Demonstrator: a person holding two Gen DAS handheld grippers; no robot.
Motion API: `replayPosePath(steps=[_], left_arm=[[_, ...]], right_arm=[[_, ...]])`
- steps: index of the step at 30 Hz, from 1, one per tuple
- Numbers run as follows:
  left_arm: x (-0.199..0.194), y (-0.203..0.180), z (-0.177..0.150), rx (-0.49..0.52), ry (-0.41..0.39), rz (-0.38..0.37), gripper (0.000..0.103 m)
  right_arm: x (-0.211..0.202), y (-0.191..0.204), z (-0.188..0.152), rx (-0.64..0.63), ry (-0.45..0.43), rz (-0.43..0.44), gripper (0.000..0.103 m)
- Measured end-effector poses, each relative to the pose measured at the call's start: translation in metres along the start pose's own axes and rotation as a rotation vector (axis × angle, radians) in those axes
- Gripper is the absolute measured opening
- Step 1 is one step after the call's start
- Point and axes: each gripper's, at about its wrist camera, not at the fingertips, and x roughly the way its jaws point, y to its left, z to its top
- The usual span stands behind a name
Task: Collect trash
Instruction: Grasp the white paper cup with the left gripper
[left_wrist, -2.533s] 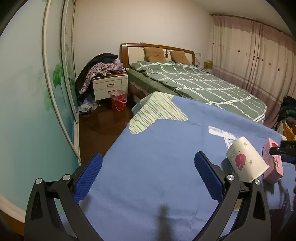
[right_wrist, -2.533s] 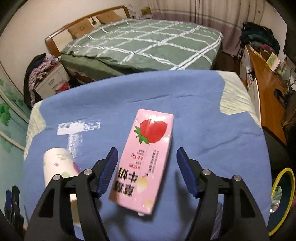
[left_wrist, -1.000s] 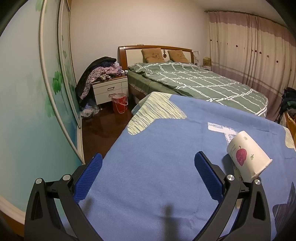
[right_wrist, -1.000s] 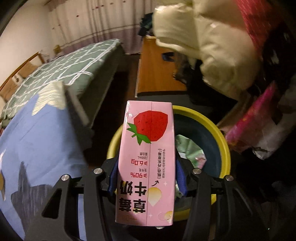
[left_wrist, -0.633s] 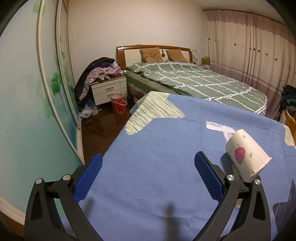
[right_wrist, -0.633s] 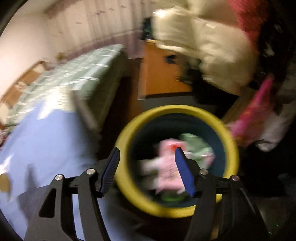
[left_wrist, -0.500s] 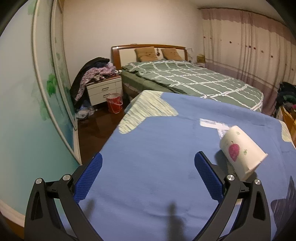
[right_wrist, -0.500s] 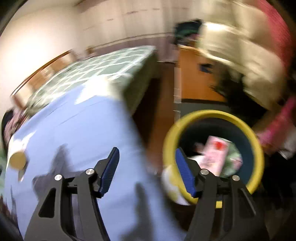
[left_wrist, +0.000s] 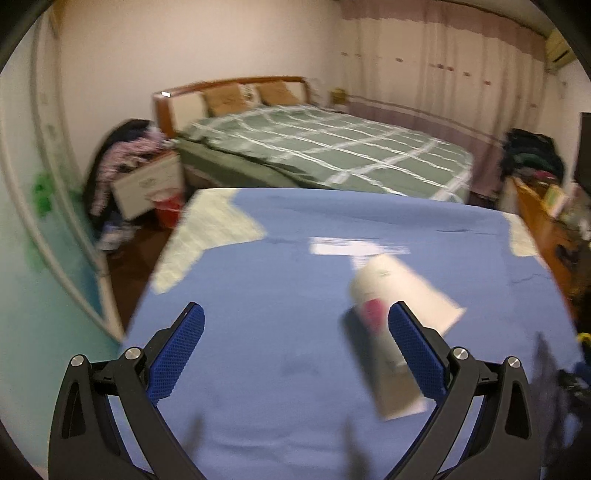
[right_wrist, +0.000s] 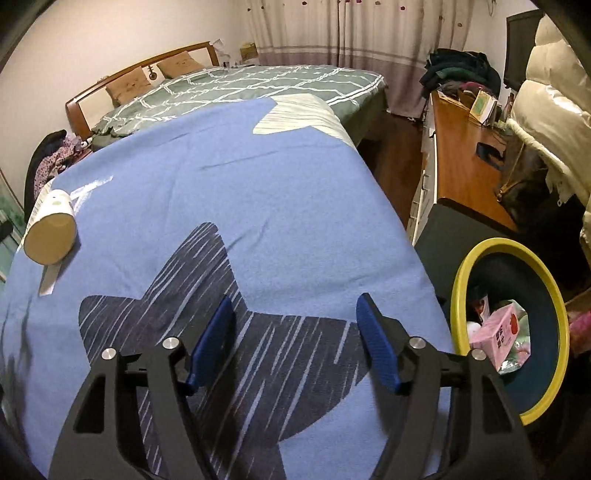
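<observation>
A white paper cup (left_wrist: 402, 291) with a red fruit print lies on its side on the blue blanket (left_wrist: 277, 295), just ahead of my left gripper's right finger; the view is blurred. My left gripper (left_wrist: 295, 321) is open and empty. In the right wrist view the cup (right_wrist: 51, 229) lies far left on the blanket. My right gripper (right_wrist: 295, 321) is open and empty over the dark star pattern. The pink strawberry milk carton (right_wrist: 496, 332) lies inside the yellow-rimmed bin (right_wrist: 460, 280) at the right, beside the bed.
A flat white paper strip (left_wrist: 397, 387) lies under the cup. A green checked bed (left_wrist: 332, 147) stands behind. A wooden desk (right_wrist: 461, 147) with clutter and a white padded coat (right_wrist: 546, 122) stand right of the bin. A nightstand (left_wrist: 144, 184) piled with clothes stands at the left.
My right gripper let the pink carton drop into the bin, opened, and swung back over the blue blanket. My left gripper has turned right toward the cup.
</observation>
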Motion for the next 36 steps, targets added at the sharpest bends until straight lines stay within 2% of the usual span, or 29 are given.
replayPosePath(steps=[1, 5, 9, 14, 22, 27, 29, 30, 31, 36], left_arm=[[0.001, -0.003, 0.004, 0.008, 0.004, -0.044, 0.098], [0.006, -0.022, 0.013, 0.070, 0.017, -0.139, 0.098], [0.017, -0.044, 0.016, 0.120, 0.037, -0.171, 0.098], [0.031, -0.062, 0.016, 0.129, 0.083, -0.179, 0.098], [0.068, -0.065, 0.022, 0.032, 0.233, -0.134, 0.098], [0.086, -0.068, 0.024, 0.019, 0.298, -0.121, 0.098], [0.092, -0.070, 0.025, 0.027, 0.319, -0.125, 0.093], [0.094, -0.072, 0.025, 0.034, 0.331, -0.126, 0.084], [0.096, -0.073, 0.025, 0.039, 0.341, -0.126, 0.083], [0.088, -0.083, 0.026, 0.096, 0.322, -0.145, 0.068]], right_arm=[[-0.001, 0.002, -0.002, -0.001, 0.001, 0.002, 0.069], [-0.001, 0.004, -0.001, -0.010, 0.005, 0.003, 0.072], [0.000, 0.005, -0.001, -0.012, 0.007, 0.003, 0.073], [0.000, 0.007, -0.001, -0.022, 0.011, -0.003, 0.074], [0.001, 0.009, -0.002, -0.024, 0.012, -0.004, 0.076], [0.001, 0.009, -0.002, -0.026, 0.013, -0.003, 0.077], [0.001, 0.010, -0.002, -0.026, 0.014, 0.000, 0.078], [0.001, 0.010, -0.003, -0.028, 0.014, 0.002, 0.078], [0.002, 0.010, -0.003, -0.028, 0.015, 0.004, 0.078], [0.001, 0.008, -0.002, -0.023, 0.012, 0.014, 0.079]])
